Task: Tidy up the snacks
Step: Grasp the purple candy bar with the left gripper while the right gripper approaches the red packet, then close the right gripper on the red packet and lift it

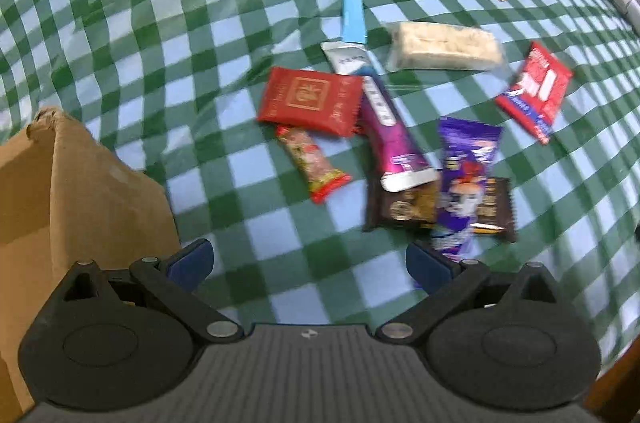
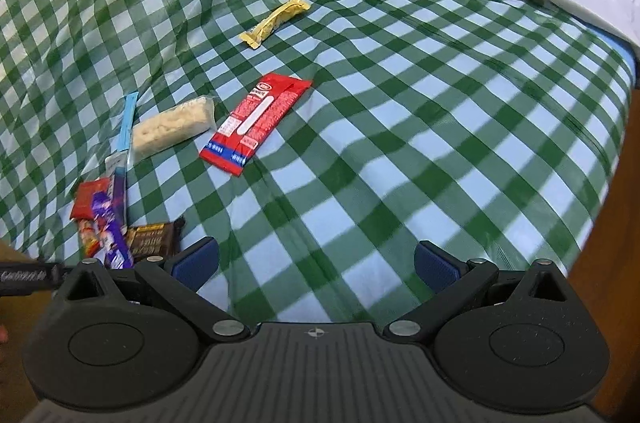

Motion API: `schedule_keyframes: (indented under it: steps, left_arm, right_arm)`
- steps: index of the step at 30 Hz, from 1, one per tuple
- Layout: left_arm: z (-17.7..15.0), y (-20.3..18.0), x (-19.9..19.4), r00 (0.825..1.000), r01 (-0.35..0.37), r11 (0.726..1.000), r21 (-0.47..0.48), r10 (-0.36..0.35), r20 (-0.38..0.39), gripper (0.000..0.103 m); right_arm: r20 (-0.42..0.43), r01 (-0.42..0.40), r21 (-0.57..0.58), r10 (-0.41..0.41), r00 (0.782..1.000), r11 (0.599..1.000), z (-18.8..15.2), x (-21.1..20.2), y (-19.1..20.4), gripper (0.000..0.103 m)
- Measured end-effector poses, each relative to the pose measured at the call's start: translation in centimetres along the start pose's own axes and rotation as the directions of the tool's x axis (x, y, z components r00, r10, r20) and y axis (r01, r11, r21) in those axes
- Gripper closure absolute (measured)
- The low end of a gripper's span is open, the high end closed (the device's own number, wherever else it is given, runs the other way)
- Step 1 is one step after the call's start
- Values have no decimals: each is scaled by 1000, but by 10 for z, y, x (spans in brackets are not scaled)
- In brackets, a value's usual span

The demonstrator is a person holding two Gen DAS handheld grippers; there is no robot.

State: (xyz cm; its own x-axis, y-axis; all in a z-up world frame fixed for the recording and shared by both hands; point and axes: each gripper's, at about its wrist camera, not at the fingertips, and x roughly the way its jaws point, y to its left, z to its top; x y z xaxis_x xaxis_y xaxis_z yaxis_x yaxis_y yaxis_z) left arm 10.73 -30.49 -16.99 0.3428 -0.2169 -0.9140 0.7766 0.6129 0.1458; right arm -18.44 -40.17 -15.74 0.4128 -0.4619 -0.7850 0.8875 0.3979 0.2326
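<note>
The left gripper [image 1: 310, 263] hovers low over the table with its blue-padded fingers [image 1: 192, 261] spread wide and holding nothing; the right gripper [image 2: 316, 263] hangs the same way, also apart and empty. At the table's left edge stands one brown cardboard box [image 1: 80, 191], its corner frayed. Ten wrapped snacks lie on the green-and-white checked cloth [image 1: 160, 23], which is glossy and wrinkled. Most cluster just ahead of the left gripper: a flat red packet [image 1: 308, 101], a small red-ended bar [image 1: 312, 163], a long purple stick [image 1: 386, 127], a dark brown bar [image 1: 404, 209] and a purple pouch [image 1: 460, 179] overlapping. Beyond lie a thin blue stick [image 1: 353, 9] and a clear-wrapped pale bar [image 1: 444, 47]. Toward the right sit a red wafer pack [image 2: 256, 123] and a yellow twisted candy [image 2: 276, 20], each alone.
</note>
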Motion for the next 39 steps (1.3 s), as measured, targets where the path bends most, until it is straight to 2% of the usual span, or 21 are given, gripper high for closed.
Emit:
schedule_keyframes:
  steps: [2, 4, 7, 9, 12, 18, 20, 22, 23, 24, 25, 26, 27, 29, 30, 31, 32, 34, 39]
  left_arm:
    - [2, 6, 4, 1000, -23, 1000, 14, 23, 1, 0]
    - [5, 12, 6, 999, -37, 999, -10, 37, 1, 0]
    - [6, 11, -3, 1000, 11, 999, -47, -10, 23, 0]
    - [4, 0, -12, 997, 62, 998, -15, -62, 49, 0]
    - [1, -22, -17, 993, 96, 995, 36, -98, 71, 0]
    - [11, -53, 10, 989, 142, 989, 40, -144, 25, 0]
    - [18, -59, 25, 986, 164, 986, 39, -164, -7, 2]
    - [21, -57, 34, 988, 153, 988, 15, -153, -29, 20]
    - [22, -52, 36, 983, 181, 983, -22, -182, -40, 30]
    - [23, -46, 35, 977, 207, 976, -69, -211, -44, 49]
    - [22, -41, 32, 977, 207, 973, -105, -211, -38, 61]
    - [22, -38, 30, 977, 204, 972, -118, -209, -37, 82]
    - [21, -34, 27, 975, 213, 968, -130, -219, -37, 86]
    - [15, -27, 16, 974, 222, 965, -142, -226, -9, 88]
    - [11, -25, 10, 974, 223, 965, -134, -224, 6, 88]
    - [8, -24, 4, 975, 223, 965, -134, -223, 17, 88]
    - [3, -21, -1, 974, 228, 964, -140, -227, 22, 88]
    - [-6, -15, -11, 971, 238, 959, -154, -237, 27, 88]
    - [-33, -7, -37, 970, 243, 959, -147, -238, 53, 88]
  right_arm:
    - [5, 0, -12, 0, 1000, 1000, 7, 9, 2, 0]
    - [17, -6, -27, 7, 1000, 1000, 14, 20, 6, 0]
    - [34, -25, -55, 27, 999, 998, 33, 41, 12, 0]
    - [35, -29, -74, 32, 999, 997, 50, 62, 19, 0]
    - [-10, -50, -108, 49, 999, 993, 73, 94, 32, 0]
    - [-25, -55, -136, 52, 998, 989, 97, 132, 49, 0]
    - [-61, -57, -131, 50, 997, 990, 101, 149, 52, 0]
    - [-97, -33, -138, 20, 995, 990, 99, 167, 54, 0]
    - [-61, -16, -158, 6, 998, 987, 96, 166, 58, 0]
    - [-48, -1, -158, -6, 999, 987, 94, 167, 60, 0]
    - [-34, 3, -161, -9, 999, 987, 91, 166, 61, 0]
    - [-26, 2, -174, -6, 1000, 985, 89, 166, 61, 0]
    - [-27, -5, -198, -1, 1000, 980, 88, 166, 61, 0]
    - [-24, -10, -227, 5, 1000, 974, 87, 162, 60, 9]
    - [-5, -8, -225, 7, 1000, 974, 82, 155, 58, 30]
    - [14, -23, -230, 27, 1000, 973, 78, 148, 58, 61]
    - [23, -31, -246, 38, 999, 969, 75, 141, 57, 80]
    - [31, -13, -272, 23, 999, 962, 70, 131, 56, 103]
    - [56, -61, -243, 77, 995, 968, 55, 99, 40, 103]
